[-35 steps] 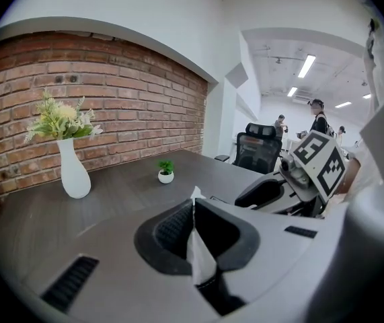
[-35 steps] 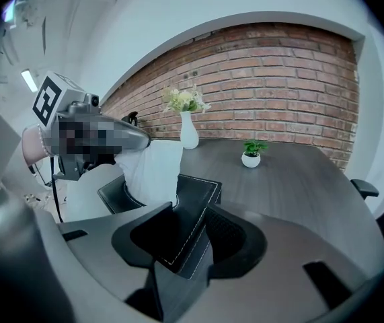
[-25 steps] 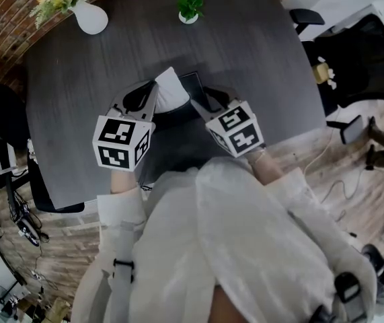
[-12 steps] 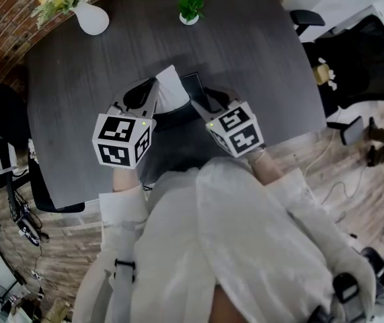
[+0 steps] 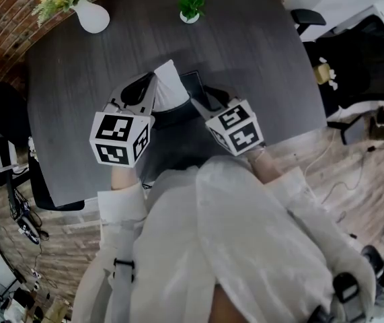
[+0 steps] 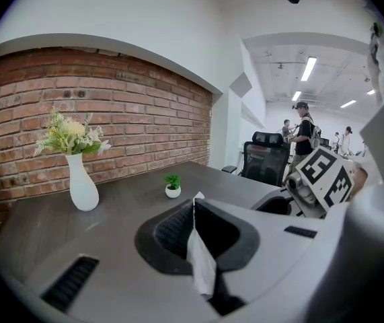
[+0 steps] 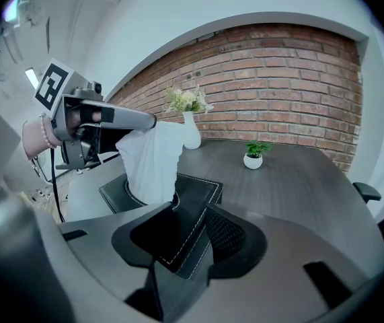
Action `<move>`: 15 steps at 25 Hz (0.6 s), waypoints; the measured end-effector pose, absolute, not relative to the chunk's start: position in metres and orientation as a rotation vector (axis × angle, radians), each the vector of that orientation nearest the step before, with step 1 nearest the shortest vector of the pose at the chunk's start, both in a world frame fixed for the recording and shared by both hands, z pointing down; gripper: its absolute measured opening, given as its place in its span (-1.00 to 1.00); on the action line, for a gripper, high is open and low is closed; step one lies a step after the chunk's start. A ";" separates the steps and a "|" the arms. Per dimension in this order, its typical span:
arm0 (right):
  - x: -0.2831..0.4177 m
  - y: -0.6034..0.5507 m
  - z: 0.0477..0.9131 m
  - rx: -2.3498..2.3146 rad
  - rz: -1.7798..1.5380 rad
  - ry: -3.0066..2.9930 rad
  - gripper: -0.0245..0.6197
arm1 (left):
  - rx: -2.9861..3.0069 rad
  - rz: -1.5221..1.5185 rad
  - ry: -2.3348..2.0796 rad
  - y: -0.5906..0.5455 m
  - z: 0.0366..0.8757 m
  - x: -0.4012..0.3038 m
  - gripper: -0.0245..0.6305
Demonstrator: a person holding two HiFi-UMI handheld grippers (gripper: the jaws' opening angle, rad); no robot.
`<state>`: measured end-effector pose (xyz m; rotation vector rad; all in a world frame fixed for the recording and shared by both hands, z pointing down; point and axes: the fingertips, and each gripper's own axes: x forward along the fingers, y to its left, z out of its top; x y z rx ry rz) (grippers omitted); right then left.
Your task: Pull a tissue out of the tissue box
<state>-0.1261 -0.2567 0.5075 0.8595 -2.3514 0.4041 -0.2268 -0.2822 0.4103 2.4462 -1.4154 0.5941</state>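
Note:
The white tissue [image 5: 169, 89] rises out of the black tissue box [image 5: 194, 84] near the middle of the dark table [image 5: 259, 52]. My left gripper [image 5: 155, 81] is shut on the tissue's upper part. In the left gripper view the tissue [image 6: 200, 261] is pinched thin between the closed jaws [image 6: 194, 204]. In the right gripper view the tissue [image 7: 152, 161] hangs from the left gripper [image 7: 148, 122] down into the box's [image 7: 193, 188] opening. My right gripper [image 7: 202, 210] is shut on the box's stitched near edge, and in the head view it [image 5: 196, 103] lies at the box's right.
A white vase of flowers [image 5: 91, 15] and a small potted plant [image 5: 189, 10] stand at the table's far side. Black office chairs [image 5: 360, 52] stand off the table's right edge. People stand far back in the office [image 6: 304, 130].
The left gripper has edged slightly up and away with the tissue, drawing it a little farther out. The right gripper and the box have stayed put.

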 end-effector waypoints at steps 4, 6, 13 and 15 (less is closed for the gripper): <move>-0.126 -0.256 0.508 0.858 0.406 -2.347 -0.49 | 2.449 0.577 -1.449 -0.284 0.405 -0.230 -0.90; -0.126 -0.256 0.508 0.858 0.404 -2.345 -0.49 | 2.451 0.572 -1.464 -0.285 0.402 -0.232 -0.90; -0.126 -0.257 0.507 0.856 0.399 -2.349 -0.49 | 2.467 0.574 -1.479 -0.287 0.397 -0.235 -0.90; -0.127 -0.256 0.507 0.856 0.399 -2.348 -0.49 | 2.464 0.564 -1.480 -0.288 0.396 -0.236 -0.90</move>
